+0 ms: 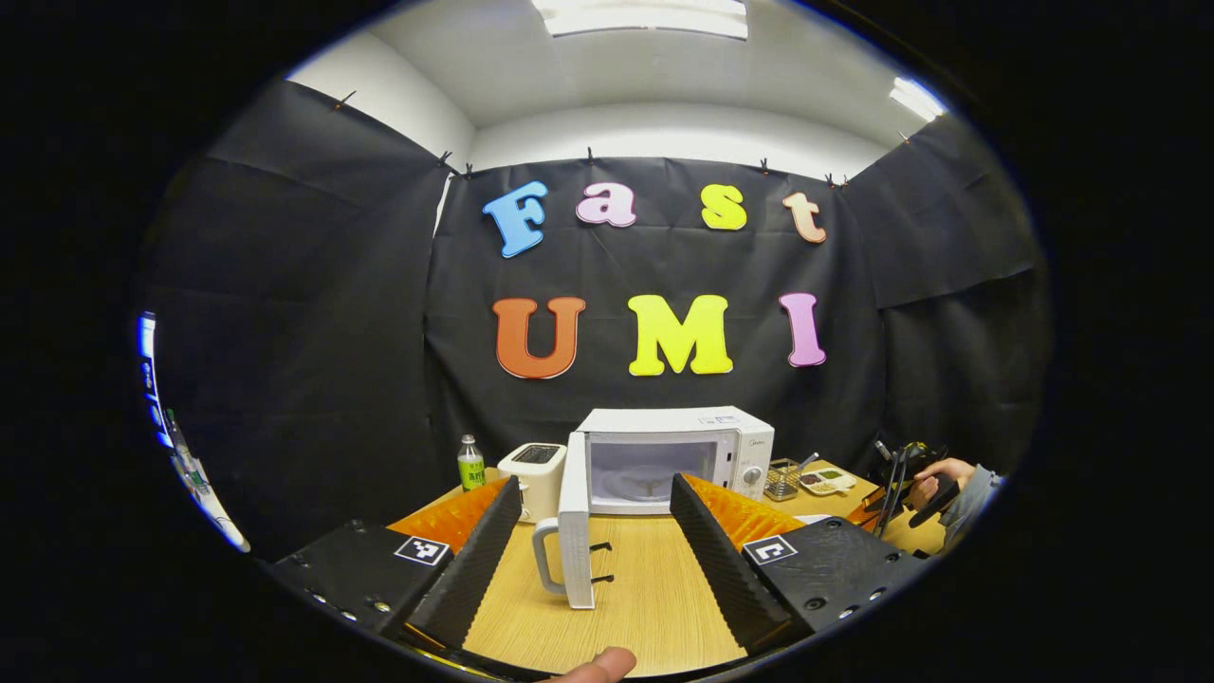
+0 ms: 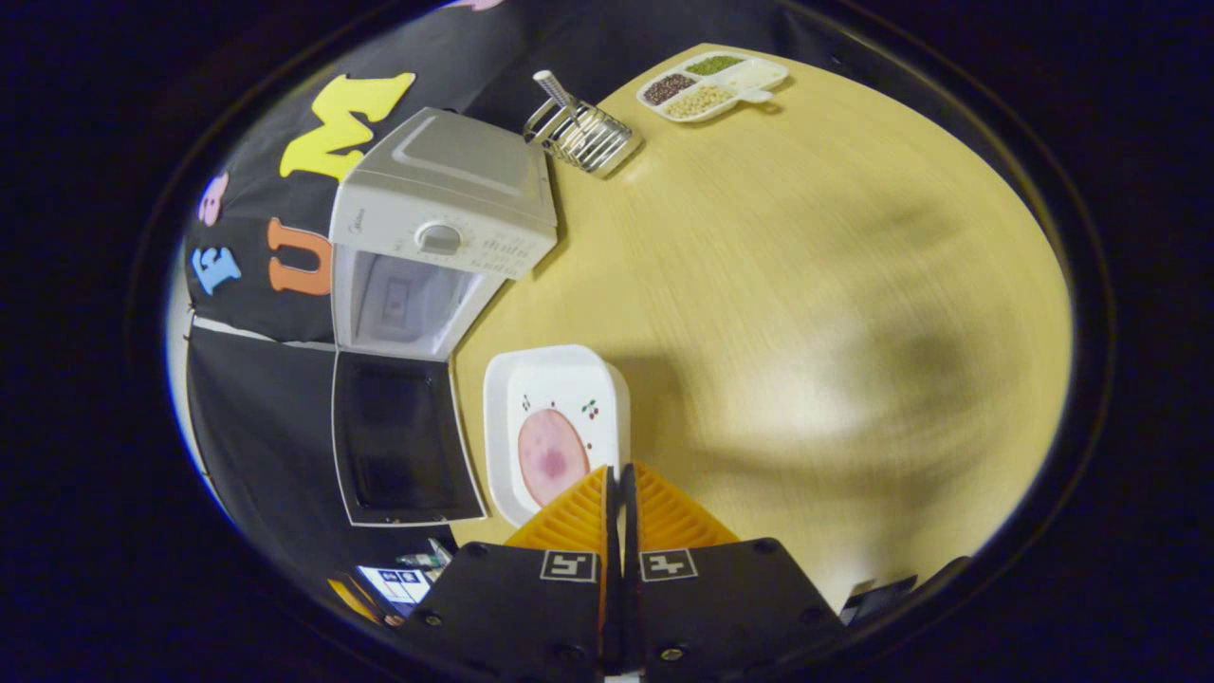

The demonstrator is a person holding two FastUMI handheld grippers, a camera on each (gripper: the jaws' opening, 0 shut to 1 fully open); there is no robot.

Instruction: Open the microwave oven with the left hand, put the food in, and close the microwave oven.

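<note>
The white microwave (image 1: 678,455) stands at the middle of the wooden table (image 1: 654,607). Its door (image 1: 576,531) is swung wide open toward me, edge-on, handle (image 1: 542,558) on the left. My left gripper (image 1: 596,482) is open, its fingers wide apart on either side of the door without touching it. In the right gripper view I look down on the microwave (image 2: 441,209) and its open door (image 2: 403,436). Beside the door is a white plate (image 2: 555,417) with a pink slice of ham (image 2: 553,455). My right gripper (image 2: 621,471) is shut on the plate's near rim. It also appears far right (image 1: 896,498), held by a hand.
A white toaster (image 1: 536,474) and a green bottle (image 1: 470,462) stand left of the microwave. To its right are a wire basket (image 1: 782,479) (image 2: 583,133) and a divided tray of beans (image 1: 827,481) (image 2: 713,85). Bare tabletop (image 2: 806,285) spreads right of the plate.
</note>
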